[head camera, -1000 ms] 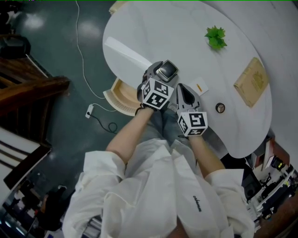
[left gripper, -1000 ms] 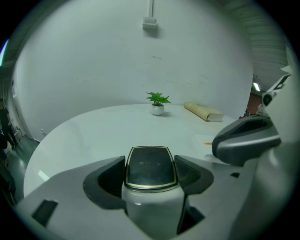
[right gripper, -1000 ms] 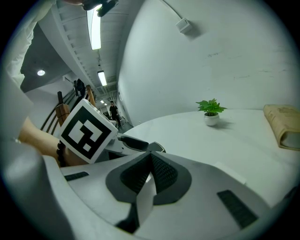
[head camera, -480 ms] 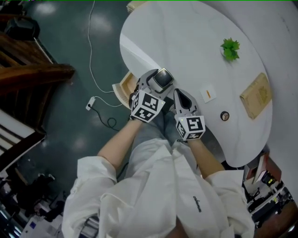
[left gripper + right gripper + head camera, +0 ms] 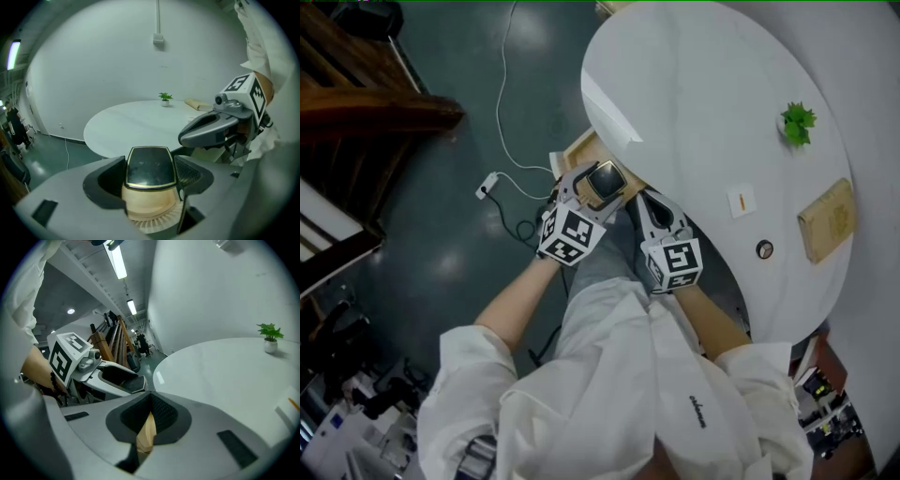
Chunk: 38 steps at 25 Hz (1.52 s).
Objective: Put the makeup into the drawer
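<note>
White round table | left gripper clamps makeup compact over open drawer | right gripper jaws together, empty

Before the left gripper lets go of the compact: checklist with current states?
1. Left gripper grips the compact: ok, shut on its sides.
2. Drawer open: ok, it sticks out from under the table edge.
3. Compact above the drawer: ok, the left gripper view shows the wood interior directly beneath it.
4. Right gripper out of the way: ok, shut, empty, off to the side.
5. Landing spot free: cannot tell, the compact hides it.
</note>
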### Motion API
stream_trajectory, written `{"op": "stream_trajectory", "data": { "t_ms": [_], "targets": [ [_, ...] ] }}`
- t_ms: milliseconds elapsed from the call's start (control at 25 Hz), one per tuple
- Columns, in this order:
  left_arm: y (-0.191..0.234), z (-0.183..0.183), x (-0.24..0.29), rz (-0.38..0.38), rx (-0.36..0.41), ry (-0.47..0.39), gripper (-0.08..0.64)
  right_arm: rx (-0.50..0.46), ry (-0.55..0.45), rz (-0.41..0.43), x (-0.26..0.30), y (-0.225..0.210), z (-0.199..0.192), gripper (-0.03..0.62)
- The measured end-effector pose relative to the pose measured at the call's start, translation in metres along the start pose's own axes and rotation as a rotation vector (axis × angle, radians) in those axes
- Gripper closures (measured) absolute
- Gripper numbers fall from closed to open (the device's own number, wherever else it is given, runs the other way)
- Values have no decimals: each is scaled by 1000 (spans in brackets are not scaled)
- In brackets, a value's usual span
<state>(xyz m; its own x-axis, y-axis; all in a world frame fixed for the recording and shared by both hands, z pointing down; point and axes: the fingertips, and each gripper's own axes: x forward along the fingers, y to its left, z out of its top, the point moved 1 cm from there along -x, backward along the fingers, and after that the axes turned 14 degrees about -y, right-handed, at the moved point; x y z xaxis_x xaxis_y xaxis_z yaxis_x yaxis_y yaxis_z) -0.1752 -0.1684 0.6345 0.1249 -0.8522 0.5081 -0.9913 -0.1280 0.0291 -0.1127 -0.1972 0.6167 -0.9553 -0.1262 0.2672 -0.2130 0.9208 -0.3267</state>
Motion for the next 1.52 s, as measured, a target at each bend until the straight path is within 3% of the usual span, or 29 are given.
{"op": "stream_trajectory", "data": {
  "t_ms": [160,280,600,920,1160,1520],
  "targets": [
    [0,-25,-9,-33,40,43,219,0,37,48,9,18,-18,575],
    [-2,-39,-9,-101,111,72,219,-1,60,62,15,25,-29,575],
    [-9,-79,15,-385,403,183,219,-13,104,15,20,19,-56,575],
    [-23,-120,40,-656,625,256,219,-33,160,-25,26,9,-97,575],
    [-26,-146,55,-785,726,300,219,-58,190,-29,38,0,-118,575],
    [-41,-174,79,-928,796,328,219,-72,232,-46,45,-7,-146,575]
  ]
}}
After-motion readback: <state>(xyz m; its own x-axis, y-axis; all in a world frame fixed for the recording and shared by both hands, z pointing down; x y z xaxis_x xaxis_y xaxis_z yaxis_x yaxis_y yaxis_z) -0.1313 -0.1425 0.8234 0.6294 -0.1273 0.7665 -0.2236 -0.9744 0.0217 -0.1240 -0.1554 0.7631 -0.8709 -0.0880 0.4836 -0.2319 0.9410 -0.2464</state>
